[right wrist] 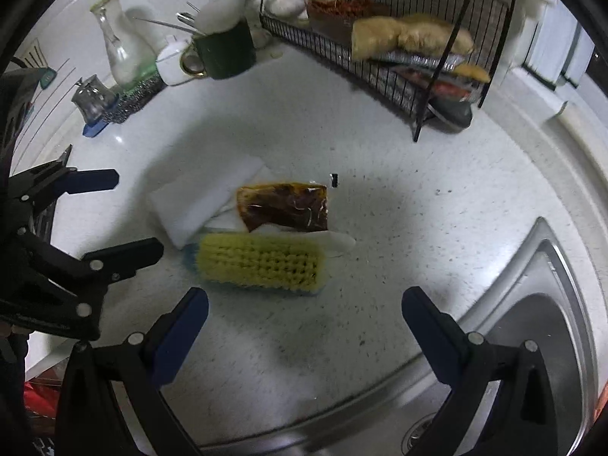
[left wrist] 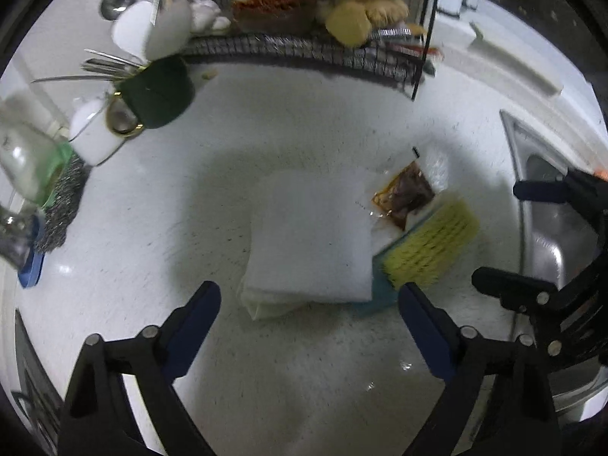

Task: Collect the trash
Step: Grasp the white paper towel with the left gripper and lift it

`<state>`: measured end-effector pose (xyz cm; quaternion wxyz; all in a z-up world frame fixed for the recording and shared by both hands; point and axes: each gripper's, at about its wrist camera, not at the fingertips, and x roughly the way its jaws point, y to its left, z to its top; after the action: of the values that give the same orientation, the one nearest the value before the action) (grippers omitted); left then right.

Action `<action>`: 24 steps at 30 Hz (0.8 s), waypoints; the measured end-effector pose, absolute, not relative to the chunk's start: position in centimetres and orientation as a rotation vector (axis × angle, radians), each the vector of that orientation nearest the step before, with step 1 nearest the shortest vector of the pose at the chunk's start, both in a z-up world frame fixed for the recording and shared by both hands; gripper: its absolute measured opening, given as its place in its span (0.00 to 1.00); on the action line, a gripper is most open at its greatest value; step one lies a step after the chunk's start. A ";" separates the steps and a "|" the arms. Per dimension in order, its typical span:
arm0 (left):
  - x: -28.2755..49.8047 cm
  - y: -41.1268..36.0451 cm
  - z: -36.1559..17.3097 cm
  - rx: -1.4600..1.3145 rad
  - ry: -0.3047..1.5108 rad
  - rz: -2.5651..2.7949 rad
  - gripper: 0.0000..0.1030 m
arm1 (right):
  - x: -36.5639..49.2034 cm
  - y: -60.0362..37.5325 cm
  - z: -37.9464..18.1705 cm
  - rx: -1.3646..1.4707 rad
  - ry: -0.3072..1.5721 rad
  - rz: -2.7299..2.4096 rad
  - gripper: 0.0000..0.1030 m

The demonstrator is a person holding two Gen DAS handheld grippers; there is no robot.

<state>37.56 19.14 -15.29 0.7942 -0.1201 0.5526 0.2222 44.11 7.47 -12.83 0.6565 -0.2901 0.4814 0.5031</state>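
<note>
A used clear sauce packet (left wrist: 404, 193) (right wrist: 285, 207) with brown residue lies on the white counter, partly on a folded white paper towel (left wrist: 311, 235) (right wrist: 197, 205). A yellow-bristled scrub brush (left wrist: 429, 247) (right wrist: 262, 262) lies against both. My left gripper (left wrist: 307, 292) (right wrist: 129, 214) hovers open over the near edge of the towel, with nothing between its fingers. My right gripper (right wrist: 306, 296) (left wrist: 513, 235) is open too, just in front of the brush and beside the sink, and holds nothing.
A black wire rack (left wrist: 304, 49) (right wrist: 380, 57) with food packs stands at the back. Left of it are a dark green mug (left wrist: 159, 91) (right wrist: 228, 53) of cutlery, a glass flask (right wrist: 117, 45) and a steel scourer (left wrist: 62, 209). A steel sink (right wrist: 532, 342) (left wrist: 551, 228) borders the right.
</note>
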 end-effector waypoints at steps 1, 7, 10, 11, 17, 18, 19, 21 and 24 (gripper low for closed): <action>37.8 19.2 -15.7 -0.254 1.195 0.471 0.85 | 44.3 7.6 -13.1 -0.657 1.098 1.140 0.99; 38.6 19.8 -17.4 -0.256 1.223 0.450 0.65 | 45.6 7.7 -13.9 -0.658 1.132 1.137 0.99; 38.4 20.3 -17.4 -0.285 1.217 0.461 0.45 | 46.2 7.4 -13.6 -0.644 1.139 1.132 0.99; 38.3 20.5 -17.3 -0.292 1.217 0.466 0.38 | 46.4 7.2 -13.4 -0.638 1.139 1.134 0.99; 37.8 20.3 -16.4 -0.294 1.195 0.454 0.09 | 46.1 7.4 -12.9 -0.658 1.135 1.167 0.99; 37.6 20.2 -16.1 -0.303 1.185 0.454 0.08 | 46.0 7.6 -12.9 -0.665 1.131 1.176 0.99; 37.2 20.2 -15.7 -0.321 1.171 0.453 0.08 | 45.8 7.7 -12.8 -0.672 1.130 1.186 0.99; 36.4 20.1 -14.9 -0.336 1.153 0.463 0.08 | 45.6 8.0 -13.0 -0.679 1.124 1.201 0.99; 35.2 20.5 -13.8 -0.346 1.142 0.501 0.08 | 44.9 8.3 -12.7 -0.697 1.118 1.243 0.99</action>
<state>35.17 20.46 -13.82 0.7978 -0.1611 0.5321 0.2333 44.87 8.34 -12.70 0.6170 -0.3028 0.4857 0.5401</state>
